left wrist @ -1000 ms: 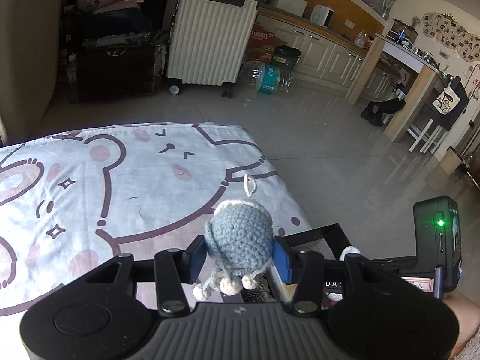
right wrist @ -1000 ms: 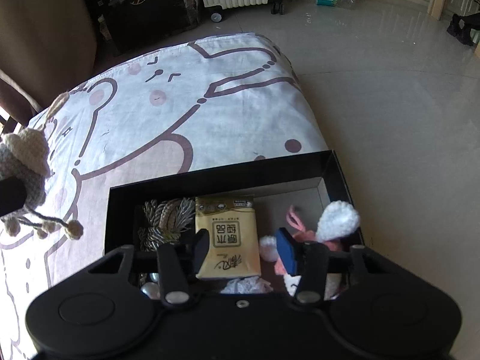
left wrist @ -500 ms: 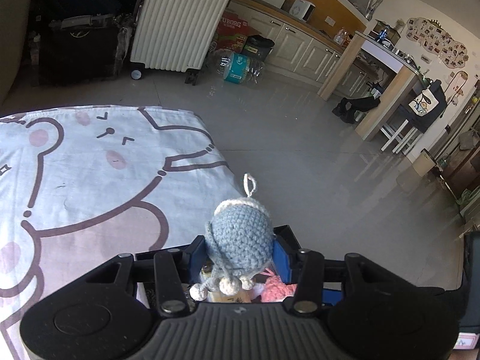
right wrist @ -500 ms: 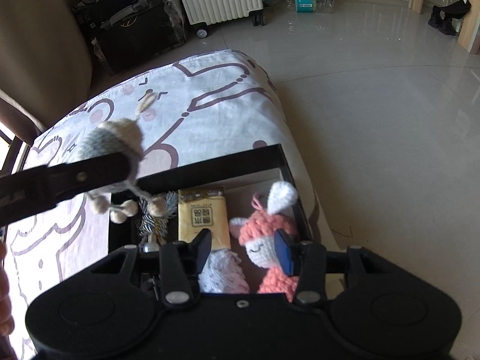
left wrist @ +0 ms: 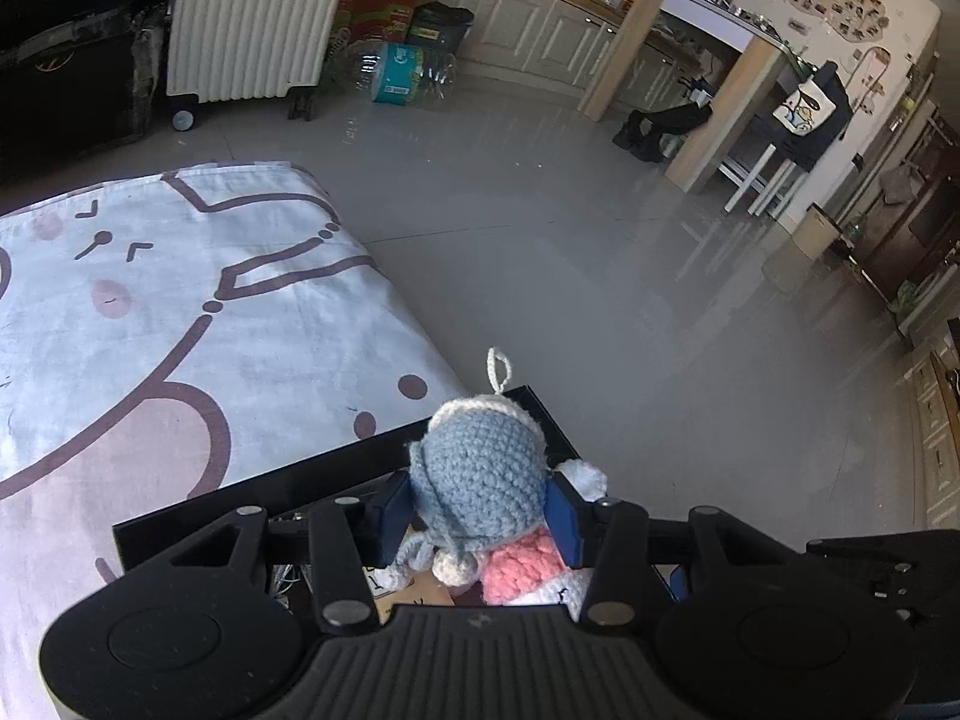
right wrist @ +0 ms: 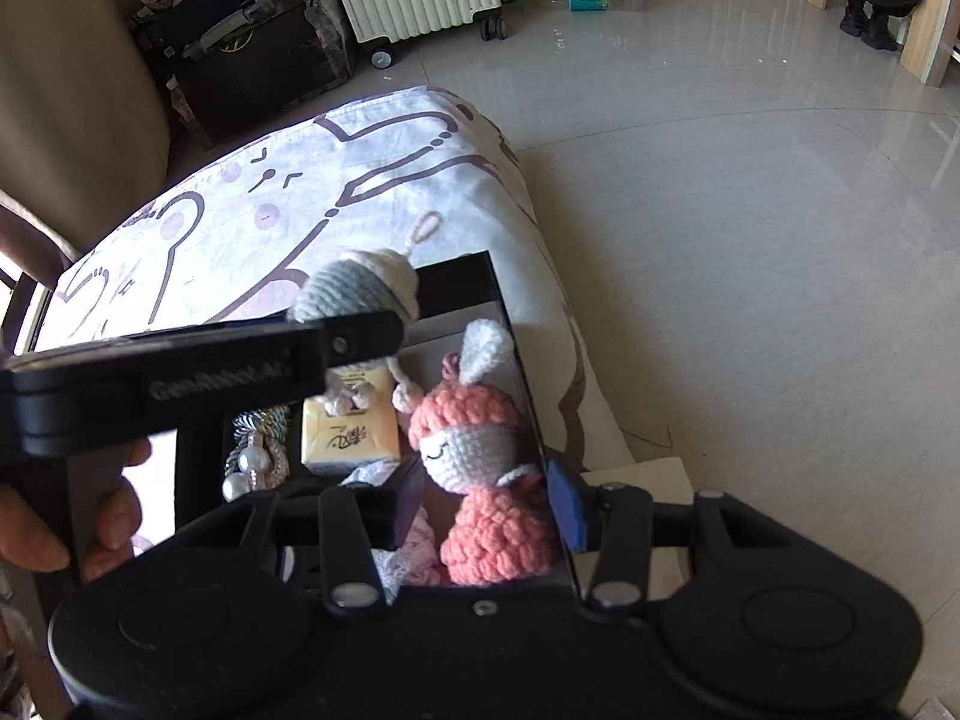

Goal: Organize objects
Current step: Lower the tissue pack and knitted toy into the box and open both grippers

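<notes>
bed with white bear-print sheet, black open box sitting at its floor-side edge, grey tiled floor beside bed, rest of sheet bare

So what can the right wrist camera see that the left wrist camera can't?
Only the right wrist view shows the yellow tissue pack, the braided cord with pearls, the person's hand and the pink doll's face. Only the left wrist view shows the wooden counter and photo wall. Both show the blue crochet doll gripped by the left tool over the black box, the pink crochet doll and the white suitcase.
</notes>
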`<act>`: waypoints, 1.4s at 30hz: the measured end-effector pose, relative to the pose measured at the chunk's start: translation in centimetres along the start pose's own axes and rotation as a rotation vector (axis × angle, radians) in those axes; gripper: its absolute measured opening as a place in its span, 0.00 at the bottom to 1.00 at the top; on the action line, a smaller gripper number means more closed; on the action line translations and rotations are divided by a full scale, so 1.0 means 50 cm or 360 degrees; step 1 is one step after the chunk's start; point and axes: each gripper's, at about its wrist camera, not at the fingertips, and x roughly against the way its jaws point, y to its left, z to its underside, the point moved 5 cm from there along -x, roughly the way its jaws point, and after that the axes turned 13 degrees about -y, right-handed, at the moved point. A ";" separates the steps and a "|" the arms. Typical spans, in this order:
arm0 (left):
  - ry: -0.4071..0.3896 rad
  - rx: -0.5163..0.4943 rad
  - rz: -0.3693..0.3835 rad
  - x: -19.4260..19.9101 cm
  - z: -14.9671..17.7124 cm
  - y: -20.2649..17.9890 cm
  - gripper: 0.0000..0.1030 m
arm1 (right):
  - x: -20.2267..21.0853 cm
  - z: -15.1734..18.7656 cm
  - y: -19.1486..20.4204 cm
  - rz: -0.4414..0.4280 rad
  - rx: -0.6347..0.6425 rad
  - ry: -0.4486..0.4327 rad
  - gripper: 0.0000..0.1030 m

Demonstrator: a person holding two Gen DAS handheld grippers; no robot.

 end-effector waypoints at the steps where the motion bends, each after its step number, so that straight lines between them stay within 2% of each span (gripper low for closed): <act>1: 0.0012 -0.0004 0.0020 -0.004 0.002 -0.003 0.47 | -0.001 0.001 -0.001 -0.0001 0.0001 0.0003 0.46; 5: 0.0044 -0.0044 0.0056 -0.023 0.011 -0.017 0.48 | -0.006 0.001 -0.003 -0.0010 0.0008 0.0010 0.48; 7: 0.0078 0.0004 0.0042 -0.028 0.015 -0.011 0.53 | -0.009 0.002 -0.002 -0.0009 0.0021 0.0015 0.48; 8: 0.0091 0.0043 0.0028 -0.028 0.016 -0.005 0.60 | -0.009 0.003 -0.002 -0.0010 0.0025 0.0018 0.48; 11: 0.0084 0.0128 -0.0009 -0.020 0.013 0.018 0.60 | -0.010 0.003 -0.003 -0.0010 0.0025 0.0022 0.49; 13: 0.0088 0.0171 -0.0034 -0.012 0.010 0.030 0.54 | -0.010 0.003 -0.003 -0.0011 0.0025 0.0023 0.49; 15: 0.0091 0.0209 -0.0032 -0.007 0.008 0.037 0.36 | -0.010 0.003 -0.004 -0.0009 0.0027 0.0023 0.49; 17: 0.0096 0.0213 -0.0043 -0.006 0.006 0.040 0.23 | -0.010 0.004 -0.004 -0.0008 0.0024 0.0022 0.49; 18: 0.0096 0.0211 -0.0053 -0.006 0.006 0.040 0.20 | -0.010 0.005 -0.004 -0.0007 0.0021 0.0023 0.49; 25: 0.0144 0.0170 -0.0075 -0.013 0.018 0.030 0.20 | -0.004 0.004 -0.003 -0.0004 0.0022 0.0030 0.49; 32: 0.0097 0.0104 -0.0140 0.036 -0.008 0.025 0.20 | 0.017 -0.009 0.001 -0.0016 -0.0013 -0.0011 0.49; 34: 0.0099 0.0099 -0.0184 0.053 -0.014 0.031 0.23 | 0.027 -0.016 0.009 -0.0020 -0.0013 -0.0033 0.49; 36: 0.0098 0.0089 -0.0241 0.071 -0.020 0.042 0.35 | 0.036 -0.023 0.015 -0.0017 -0.0010 -0.0060 0.49; 40: 0.0109 0.0064 -0.0322 0.102 -0.022 0.063 0.44 | 0.050 -0.030 0.019 0.0004 -0.0029 -0.0091 0.49; 42: 0.0117 0.0047 -0.0366 0.117 -0.018 0.074 0.54 | 0.054 -0.030 0.020 0.0015 -0.0046 -0.0100 0.49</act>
